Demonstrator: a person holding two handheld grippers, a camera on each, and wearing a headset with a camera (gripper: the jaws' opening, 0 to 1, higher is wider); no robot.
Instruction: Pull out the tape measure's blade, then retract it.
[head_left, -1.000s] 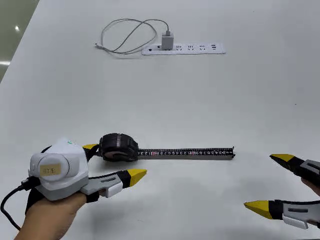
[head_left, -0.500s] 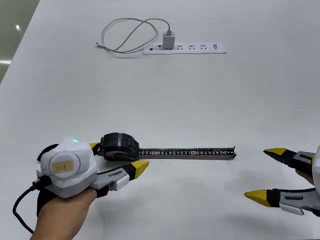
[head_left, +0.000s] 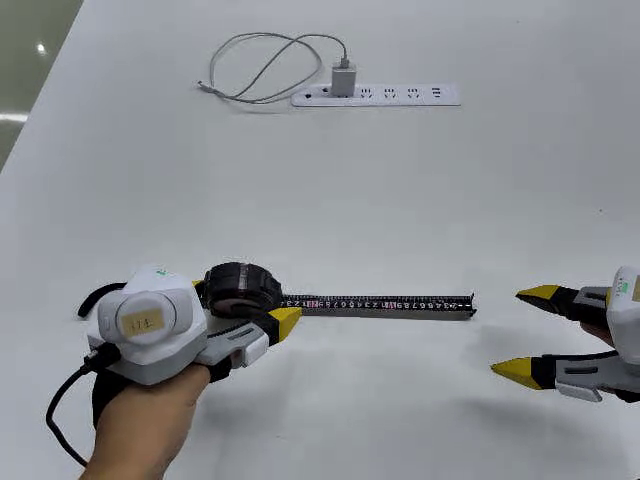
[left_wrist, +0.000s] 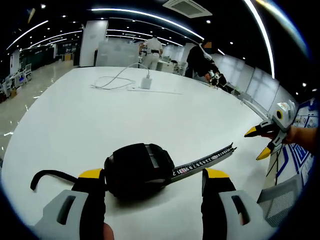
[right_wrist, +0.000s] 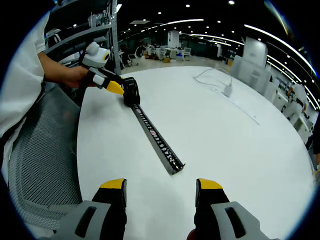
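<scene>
Since one second ago, the left gripper has advanced until its jaws flank the tape measure's case, and the right gripper has drawn nearer the hook end. The tape measure itself lies unmoved on the counter.

The case is round, black and rubbery, with a strap trailing behind it. The blade is a flat, dark strip with pale graduations. It lies extended, with its long axis running from the case toward 3 o'clock.

Left jaws: wide, straddling the case but not clamped on it. Right jaws: wide and empty, at 4 o'clock from the hook end and near it. The retract step probably falls to the left gripper, which is nearer the case.

The counter is smooth and matte white. A power strip lies at 12 o'clock.
</scene>
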